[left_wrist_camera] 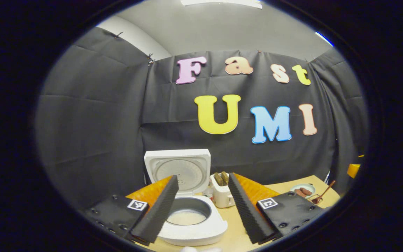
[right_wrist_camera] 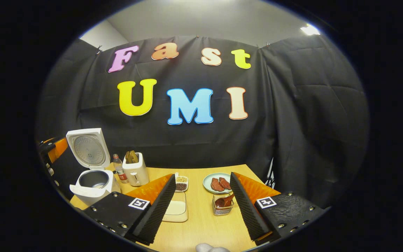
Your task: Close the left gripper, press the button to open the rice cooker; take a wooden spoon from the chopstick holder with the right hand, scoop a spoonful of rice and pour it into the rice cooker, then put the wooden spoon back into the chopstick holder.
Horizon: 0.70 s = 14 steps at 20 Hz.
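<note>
The white rice cooker point(left_wrist_camera: 201, 231) stands open just ahead of my left gripper point(left_wrist_camera: 202, 178), its lid point(left_wrist_camera: 177, 168) upright and some rice in the inner pot point(left_wrist_camera: 186, 217). My left gripper is open, with nothing between its fingers. The cooker point(right_wrist_camera: 91, 183) also appears at the far left of the right gripper view. My right gripper point(right_wrist_camera: 202, 175) is open and empty above the table. Between its fingers lie a shallow tray of rice point(right_wrist_camera: 176, 209) on the left and a clear holder point(right_wrist_camera: 223, 205) with the wooden spoon point(right_wrist_camera: 225, 201) on the right. The spoon's handle point(left_wrist_camera: 326, 190) sticks up at the far right.
A toaster point(right_wrist_camera: 135, 170) with bread and a small bottle point(right_wrist_camera: 118, 168) stand beside the cooker. A two-part dish of grains point(right_wrist_camera: 181, 183) and a plate of meat slices point(right_wrist_camera: 217, 183) lie behind the rice tray and holder. The other gripper point(right_wrist_camera: 52, 150) shows at the left edge.
</note>
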### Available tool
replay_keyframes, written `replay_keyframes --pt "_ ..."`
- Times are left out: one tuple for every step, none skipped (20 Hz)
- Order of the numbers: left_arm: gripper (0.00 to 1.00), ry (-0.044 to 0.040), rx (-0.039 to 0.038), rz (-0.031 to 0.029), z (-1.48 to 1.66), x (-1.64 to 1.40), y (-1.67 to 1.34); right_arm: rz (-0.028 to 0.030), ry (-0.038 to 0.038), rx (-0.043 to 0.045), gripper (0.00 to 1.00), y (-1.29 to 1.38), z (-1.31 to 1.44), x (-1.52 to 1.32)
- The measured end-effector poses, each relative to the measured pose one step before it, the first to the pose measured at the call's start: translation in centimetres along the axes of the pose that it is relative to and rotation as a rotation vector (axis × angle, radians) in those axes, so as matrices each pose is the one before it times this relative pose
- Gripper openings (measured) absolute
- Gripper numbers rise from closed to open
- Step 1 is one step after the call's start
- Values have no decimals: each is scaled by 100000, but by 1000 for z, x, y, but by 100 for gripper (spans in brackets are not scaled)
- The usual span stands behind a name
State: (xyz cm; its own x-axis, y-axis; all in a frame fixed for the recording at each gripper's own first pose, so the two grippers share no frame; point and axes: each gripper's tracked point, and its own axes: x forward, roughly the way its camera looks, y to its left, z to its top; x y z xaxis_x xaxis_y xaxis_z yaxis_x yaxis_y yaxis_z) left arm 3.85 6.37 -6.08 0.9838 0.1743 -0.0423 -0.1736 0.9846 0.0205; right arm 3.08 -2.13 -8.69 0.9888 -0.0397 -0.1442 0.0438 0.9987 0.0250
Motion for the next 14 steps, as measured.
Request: replay_keyframes --pt "100 -415 -207 -1053 -140 -266 -355 -1027 831 -383 95 -347 -703 198" --pt "100 501 -634 -1071 -41 -323 -403 -703 861 -242 95 -225 -584 144" --pt "100 404 -808 -1088 -233 -232 -280 -668 -157 409 95 -285 -407 211" --pt "100 495 -601 -839 -56 -175 -221 -824 -229 893 95 -453 -317 236" --pt "100 420 -278 -1171 32 -204 -321 -617 -444 1137 95 -456 -558 394" --pt "100 576 -378 -972 74 -209 -308 -666 833 930 95 -473 -723 451" --pt "99 397 -991 -2215 -11 -161 -687 -403 405 817 95 -500 -1021 353" --pt "99 -435 -530 -916 421 -318 -407 -765 761 544 95 -654 -738 438" --pt "99 -259 40 -568 172 -256 -126 -862 350 290 95 -667 -839 693" --pt "99 -214 318 -538 361 -166 -90 -730 1820 811 95 -580 -989 666" --pt "99 -509 -398 -367 349 -145 -116 -681 1178 1446 95 -578 -840 670" --pt "99 -255 156 -679 325 -126 -264 -857 978 1328 95 -656 -720 763" --pt "99 -294 534 -144 249 -148 -214 -403 1107 1446 95 -477 -839 852" --pt "98 -734 265 -133 369 -145 -247 -1226 738 809 95 -621 -633 817"
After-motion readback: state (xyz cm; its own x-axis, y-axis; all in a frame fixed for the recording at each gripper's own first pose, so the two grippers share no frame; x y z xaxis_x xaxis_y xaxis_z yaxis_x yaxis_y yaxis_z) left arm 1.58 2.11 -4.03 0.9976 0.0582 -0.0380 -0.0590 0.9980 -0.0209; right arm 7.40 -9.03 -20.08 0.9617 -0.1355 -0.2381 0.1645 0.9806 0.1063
